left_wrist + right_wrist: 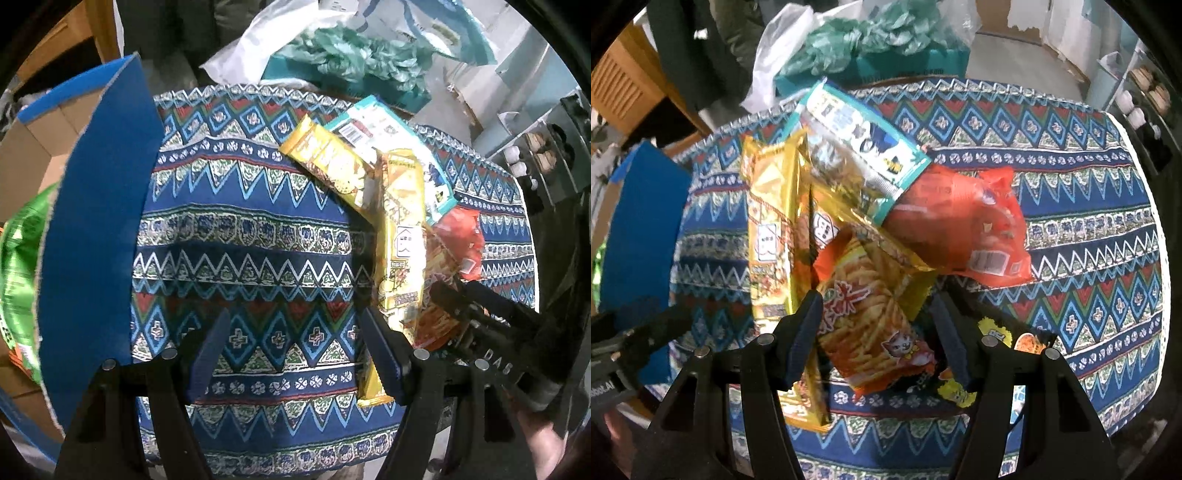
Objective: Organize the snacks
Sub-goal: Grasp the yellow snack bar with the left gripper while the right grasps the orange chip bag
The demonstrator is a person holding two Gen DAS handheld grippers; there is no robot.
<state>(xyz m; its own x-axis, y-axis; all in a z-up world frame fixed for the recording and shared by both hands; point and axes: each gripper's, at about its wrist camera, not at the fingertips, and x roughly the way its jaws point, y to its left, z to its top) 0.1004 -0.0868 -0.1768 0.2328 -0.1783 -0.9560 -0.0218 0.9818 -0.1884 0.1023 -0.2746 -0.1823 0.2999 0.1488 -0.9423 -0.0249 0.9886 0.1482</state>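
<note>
A pile of snack packs lies on the patterned tablecloth (1089,229). An orange fries pack (871,317) lies between the fingers of my open right gripper (877,321), jaws apart on either side, not closed on it. Around it lie long gold packs (772,221), a teal-edged pack (857,147), a red bag (964,225) and a dark pack (1015,336). My left gripper (291,339) is open and empty above bare tablecloth (240,229), left of the gold packs (402,229). The right gripper's body (491,332) shows at right in the left wrist view.
A cardboard box with a blue flap (99,206) stands at the table's left edge, with a green bag (18,266) inside. Plastic bags and a teal box (871,48) sit behind the table. A shelf with small bottles (521,162) stands at right.
</note>
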